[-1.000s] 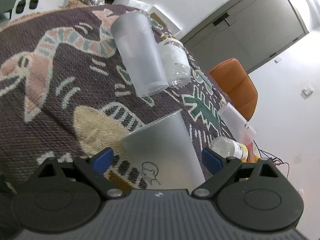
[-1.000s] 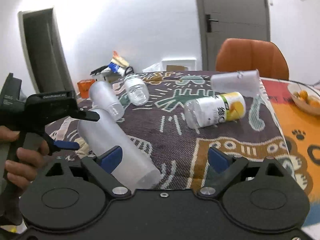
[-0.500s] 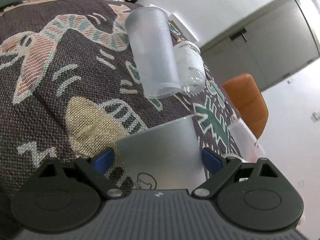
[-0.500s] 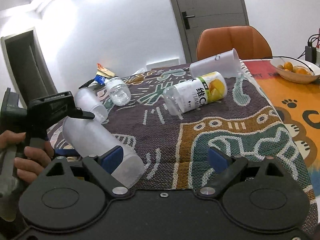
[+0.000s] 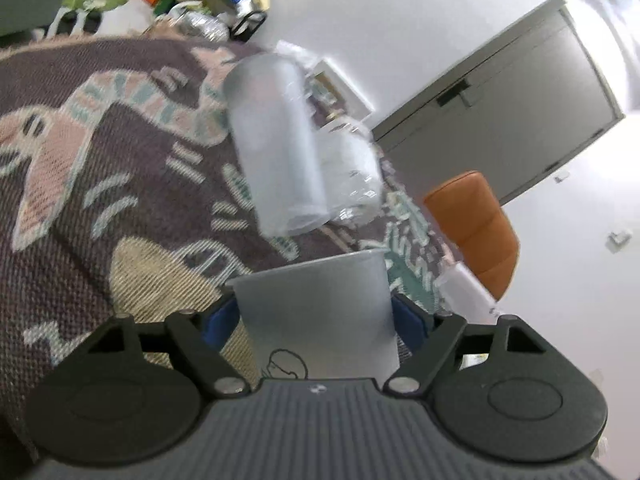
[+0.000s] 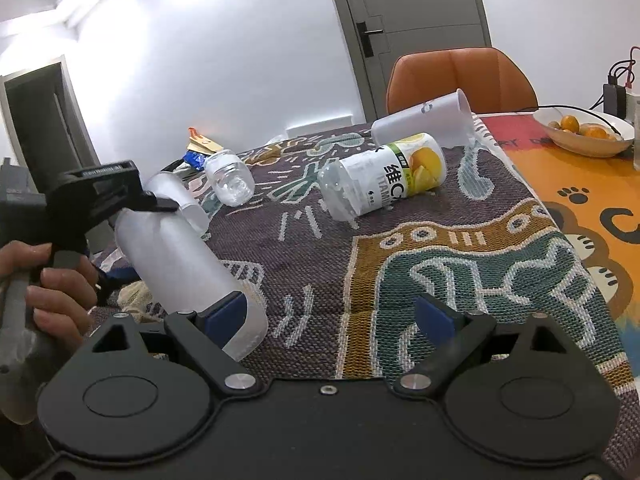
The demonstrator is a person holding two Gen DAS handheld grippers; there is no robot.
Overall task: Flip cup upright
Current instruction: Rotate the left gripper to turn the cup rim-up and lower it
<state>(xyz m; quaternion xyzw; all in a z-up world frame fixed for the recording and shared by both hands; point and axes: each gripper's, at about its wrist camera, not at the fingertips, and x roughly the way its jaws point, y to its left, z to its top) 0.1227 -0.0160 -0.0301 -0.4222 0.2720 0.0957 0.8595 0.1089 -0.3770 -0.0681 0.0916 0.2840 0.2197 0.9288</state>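
My left gripper point(image 5: 316, 320) is shut on a frosted plastic cup point(image 5: 316, 312) with a small drawn face near its base. In the right wrist view that cup point(image 6: 180, 264) is tilted, its open rim low toward the patterned cloth point(image 6: 440, 264), held by the left gripper point(image 6: 116, 200) in a hand. My right gripper point(image 6: 332, 316) is open and empty above the cloth's near edge, right of the cup.
Another frosted cup point(image 5: 276, 148) and a clear jar point(image 5: 352, 168) lie on their sides beyond. A labelled jar point(image 6: 384, 176), a white cup point(image 6: 424, 120) and a small clear jar point(image 6: 230, 178) lie farther back. A fruit bowl point(image 6: 584, 132) and an orange chair point(image 6: 460, 76) stand at the right.
The left gripper has closed onto the frosted cup and lifted it, tilting it off the cloth. The right gripper has pulled back and risen a little, staying open.
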